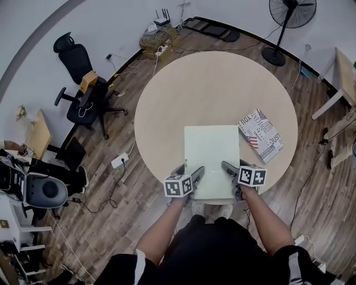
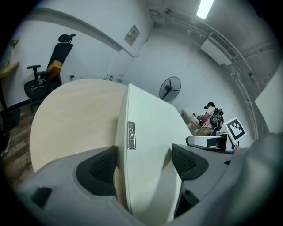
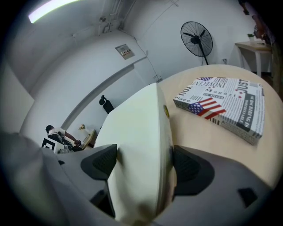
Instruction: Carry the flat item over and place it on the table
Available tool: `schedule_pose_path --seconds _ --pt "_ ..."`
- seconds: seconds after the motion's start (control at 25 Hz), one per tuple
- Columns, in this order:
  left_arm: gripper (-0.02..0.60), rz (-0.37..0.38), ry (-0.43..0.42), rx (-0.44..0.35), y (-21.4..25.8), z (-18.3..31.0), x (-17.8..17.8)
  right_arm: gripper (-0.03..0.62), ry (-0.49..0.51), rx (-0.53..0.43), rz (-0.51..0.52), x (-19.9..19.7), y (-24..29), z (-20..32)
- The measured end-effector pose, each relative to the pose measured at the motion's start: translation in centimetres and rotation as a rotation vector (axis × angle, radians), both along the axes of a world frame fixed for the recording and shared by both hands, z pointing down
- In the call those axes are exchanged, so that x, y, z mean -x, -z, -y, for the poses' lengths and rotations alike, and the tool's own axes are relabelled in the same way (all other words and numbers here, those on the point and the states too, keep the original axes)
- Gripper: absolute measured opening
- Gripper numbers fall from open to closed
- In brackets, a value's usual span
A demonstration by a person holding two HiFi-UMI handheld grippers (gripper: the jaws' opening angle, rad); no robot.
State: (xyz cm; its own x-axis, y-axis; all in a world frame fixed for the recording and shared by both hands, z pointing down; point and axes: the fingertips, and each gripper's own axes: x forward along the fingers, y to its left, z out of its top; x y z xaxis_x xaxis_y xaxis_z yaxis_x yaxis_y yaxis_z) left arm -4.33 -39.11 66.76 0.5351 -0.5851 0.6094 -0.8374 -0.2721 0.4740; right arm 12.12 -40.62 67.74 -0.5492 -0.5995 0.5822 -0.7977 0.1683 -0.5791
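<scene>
Left gripper [image 1: 194, 173] and right gripper [image 1: 229, 168], each with fingers clenched on the near edge of the pale flat item [image 1: 212, 150]. In the left gripper view the dark pads [image 2: 102, 167] press on its two faces, and a small metal badge [image 2: 131, 136] sits just beyond them. In the right gripper view the item fills the gap between the fingers [image 3: 189, 167]. Ahead of both pairs of fingers the item extends over the near rim of the round surface [image 1: 183, 94]. Beyond and outward of the right fingers, a newsprint-patterned box [image 1: 260, 135] lies just beside the item. Farthest off: pedestal fan [image 1: 289, 16], office chair [image 1: 83, 89].
</scene>
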Motion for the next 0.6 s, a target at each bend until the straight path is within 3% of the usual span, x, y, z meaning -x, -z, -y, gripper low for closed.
schedule_pose_path --seconds 0.32,0.6 --pt "0.383 0.012 0.024 0.102 -3.0 0.2 0.2 0.364 0.007 0.108 -0.03 0.2 -3.1 0.4" --pt "0.383 0.025 0.045 0.109 -3.6 0.6 0.2 0.37 -0.001 0.086 -0.083 0.3 -3.5 0.8"
